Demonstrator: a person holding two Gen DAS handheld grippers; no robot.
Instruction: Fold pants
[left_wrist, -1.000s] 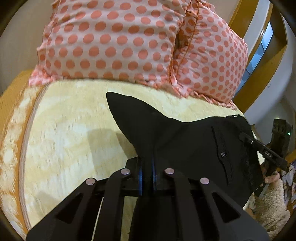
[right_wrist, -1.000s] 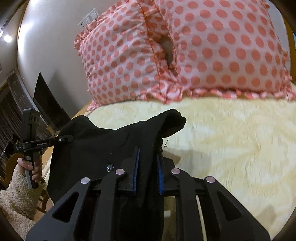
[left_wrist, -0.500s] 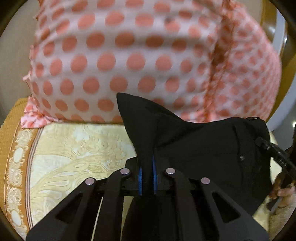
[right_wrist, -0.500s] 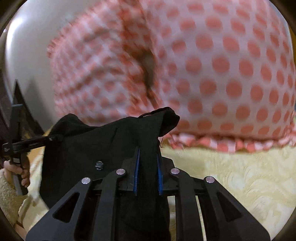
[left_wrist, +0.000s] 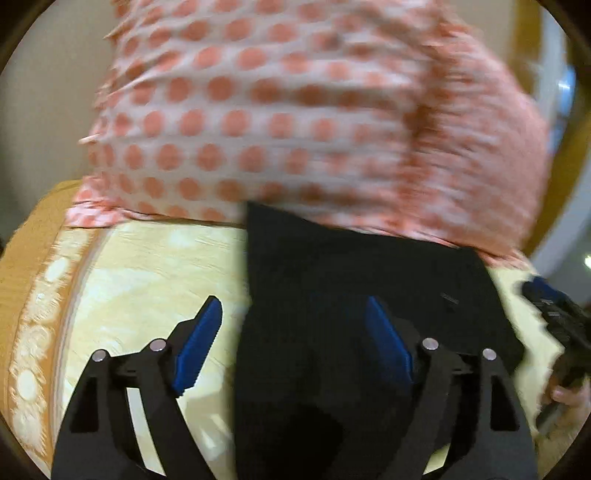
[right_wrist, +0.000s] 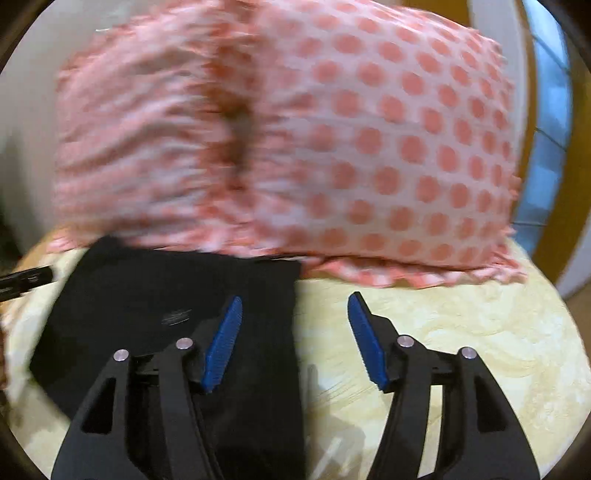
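The black pants (left_wrist: 354, 280) lie flat on the yellow bedspread (left_wrist: 140, 266), their far edge against the pillows. My left gripper (left_wrist: 295, 341) is open, its jaws wide apart over the pants' left edge. In the right wrist view the pants (right_wrist: 177, 295) lie at the left. My right gripper (right_wrist: 295, 334) is open over the pants' right edge, with its left blue pad (right_wrist: 223, 339) above the fabric and its right pad (right_wrist: 365, 341) above the bedspread (right_wrist: 461, 325). Neither gripper holds anything.
Two pink polka-dot pillows (left_wrist: 288, 110) stand just behind the pants, also in the right wrist view (right_wrist: 369, 147). The other gripper (left_wrist: 557, 317) and the hand holding it show at the right edge of the left wrist view. The frames are motion-blurred.
Both grippers were shut on the raised pants' corners. Now both have opened and let go, and the pants lie flat by the pillows.
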